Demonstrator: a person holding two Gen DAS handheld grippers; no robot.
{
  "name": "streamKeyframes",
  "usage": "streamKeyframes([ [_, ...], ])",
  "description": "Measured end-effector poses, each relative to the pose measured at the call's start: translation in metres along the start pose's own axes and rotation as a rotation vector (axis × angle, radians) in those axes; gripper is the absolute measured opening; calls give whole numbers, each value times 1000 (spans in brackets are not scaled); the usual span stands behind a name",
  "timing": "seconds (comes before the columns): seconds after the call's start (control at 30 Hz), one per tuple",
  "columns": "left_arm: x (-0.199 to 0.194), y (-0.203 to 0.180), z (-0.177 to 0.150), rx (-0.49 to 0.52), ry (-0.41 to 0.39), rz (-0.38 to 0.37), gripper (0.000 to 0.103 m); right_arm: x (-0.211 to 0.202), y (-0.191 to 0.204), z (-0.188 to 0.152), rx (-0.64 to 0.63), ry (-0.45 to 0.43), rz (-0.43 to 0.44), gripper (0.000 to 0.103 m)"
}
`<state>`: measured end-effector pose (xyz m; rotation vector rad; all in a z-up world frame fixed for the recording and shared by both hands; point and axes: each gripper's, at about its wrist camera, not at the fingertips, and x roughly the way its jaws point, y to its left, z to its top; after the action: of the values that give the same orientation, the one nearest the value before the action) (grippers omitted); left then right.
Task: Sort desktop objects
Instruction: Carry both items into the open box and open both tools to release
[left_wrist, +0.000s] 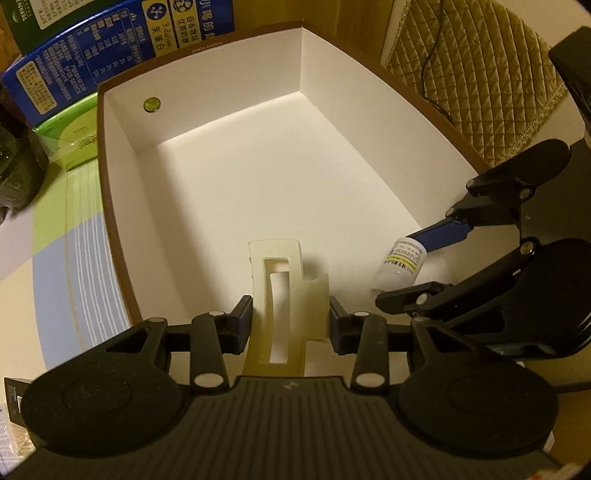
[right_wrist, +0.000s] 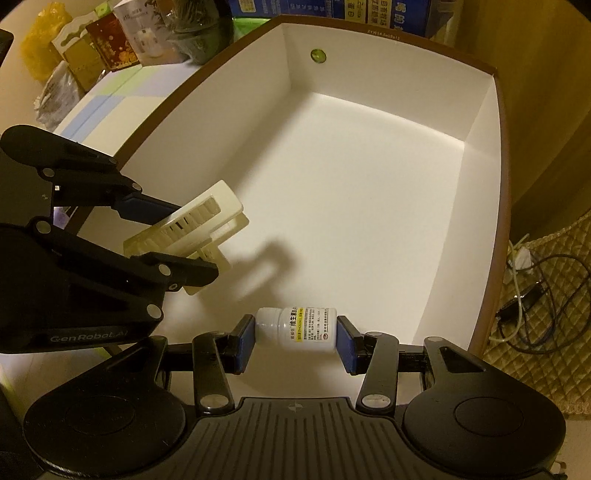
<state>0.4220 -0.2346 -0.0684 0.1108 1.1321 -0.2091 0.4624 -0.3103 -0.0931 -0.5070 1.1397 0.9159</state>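
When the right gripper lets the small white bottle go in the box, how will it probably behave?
The white bottle lies sideways between the right gripper's pads, so it may roll on the box's smooth floor. It looks like light plastic, unlikely to break.

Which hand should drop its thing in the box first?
Probably the right. Its hand-held gripper holds the bottle sideways, seemingly low over the box floor. The left hand-held gripper holds the hair clip right by the near wall.

Hair clip (left_wrist: 284, 295) and bottle (right_wrist: 299, 329) over box (left_wrist: 118, 229), clip left of bottle, cartons (left_wrist: 122, 48) behind box.
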Motion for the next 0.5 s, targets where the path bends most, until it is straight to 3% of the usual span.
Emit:
streamKeyframes([
  [0.5, 18, -2, -3, 19, 49, -4, 38, 2, -2, 6, -24, 5, 0, 44],
])
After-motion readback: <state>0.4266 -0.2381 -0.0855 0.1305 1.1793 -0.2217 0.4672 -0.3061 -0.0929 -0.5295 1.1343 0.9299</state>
